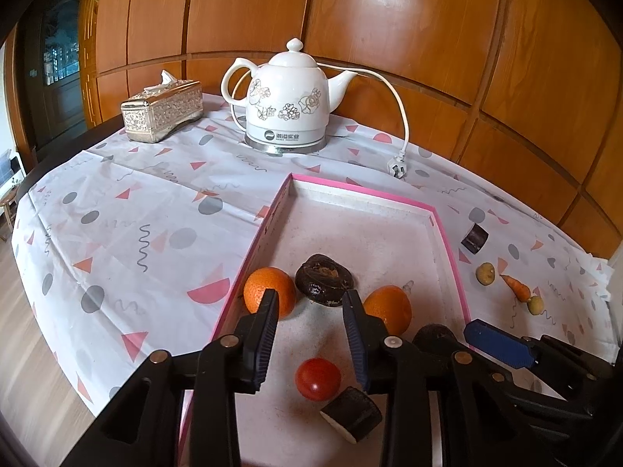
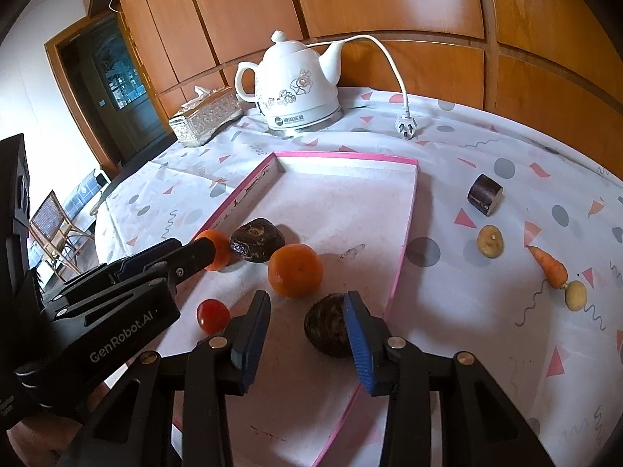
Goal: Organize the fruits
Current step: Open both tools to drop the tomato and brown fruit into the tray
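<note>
A pink-rimmed tray holds two oranges, a red tomato, two dark brown round fruits and a dark cut piece. My left gripper is open and empty above the tray, the tomato just below it. My right gripper is open and empty, its right finger beside the near dark fruit. Outside the tray lie a dark cut piece, two small yellowish fruits and a small carrot.
A white ceramic electric kettle with a loose cord and plug stands at the back. A silver tissue box sits to its left. A patterned cloth covers the table; a wood-panelled wall is behind.
</note>
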### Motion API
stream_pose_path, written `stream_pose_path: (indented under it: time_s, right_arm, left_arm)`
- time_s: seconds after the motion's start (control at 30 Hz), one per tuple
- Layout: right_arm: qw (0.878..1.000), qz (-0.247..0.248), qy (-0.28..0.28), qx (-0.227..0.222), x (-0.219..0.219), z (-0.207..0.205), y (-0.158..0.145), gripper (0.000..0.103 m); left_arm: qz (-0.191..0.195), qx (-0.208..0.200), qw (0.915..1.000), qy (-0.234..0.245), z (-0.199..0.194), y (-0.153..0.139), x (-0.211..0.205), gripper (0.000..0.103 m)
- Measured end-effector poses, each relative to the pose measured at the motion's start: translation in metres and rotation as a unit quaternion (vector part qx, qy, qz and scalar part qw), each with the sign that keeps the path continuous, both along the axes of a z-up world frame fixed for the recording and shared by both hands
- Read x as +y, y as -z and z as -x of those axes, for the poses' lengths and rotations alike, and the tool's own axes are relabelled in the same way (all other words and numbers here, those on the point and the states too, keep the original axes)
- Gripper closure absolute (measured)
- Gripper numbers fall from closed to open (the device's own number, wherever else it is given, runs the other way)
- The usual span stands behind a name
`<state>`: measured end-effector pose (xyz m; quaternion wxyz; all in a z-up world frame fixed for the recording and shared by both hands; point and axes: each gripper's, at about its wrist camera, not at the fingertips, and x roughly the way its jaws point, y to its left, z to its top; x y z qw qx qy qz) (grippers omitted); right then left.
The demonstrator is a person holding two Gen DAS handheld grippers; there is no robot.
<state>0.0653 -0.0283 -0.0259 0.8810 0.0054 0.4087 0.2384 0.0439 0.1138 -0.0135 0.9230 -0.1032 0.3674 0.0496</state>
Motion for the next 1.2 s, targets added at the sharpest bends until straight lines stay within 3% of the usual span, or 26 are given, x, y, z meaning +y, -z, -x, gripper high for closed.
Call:
stream_pose_path:
  time_s: [0.33, 0.73, 1.2]
  right_arm:
    - [1.0, 0.006, 0.004, -0.004, 0.0, 0.004, 0.0, 0.063]
    - [1.0, -0.004, 0.019, -0.019, -0.011, 0.011, -0.004, 0.063]
    - [0.994, -0.039, 0.106, -0.004, -0.077, 0.007, 0.003, 0.063]
  left_arm:
    - [0.021, -0.003, 0.9998, 0.003, 0.003, 0.0, 0.0, 0.053]
    - [0.021, -0.002, 0.9997, 0.014, 0.003, -0.001, -0.008, 0.053]
    - [0.008, -0.005, 0.9983, 0.057, 0.001, -0.007, -0.035, 0.053]
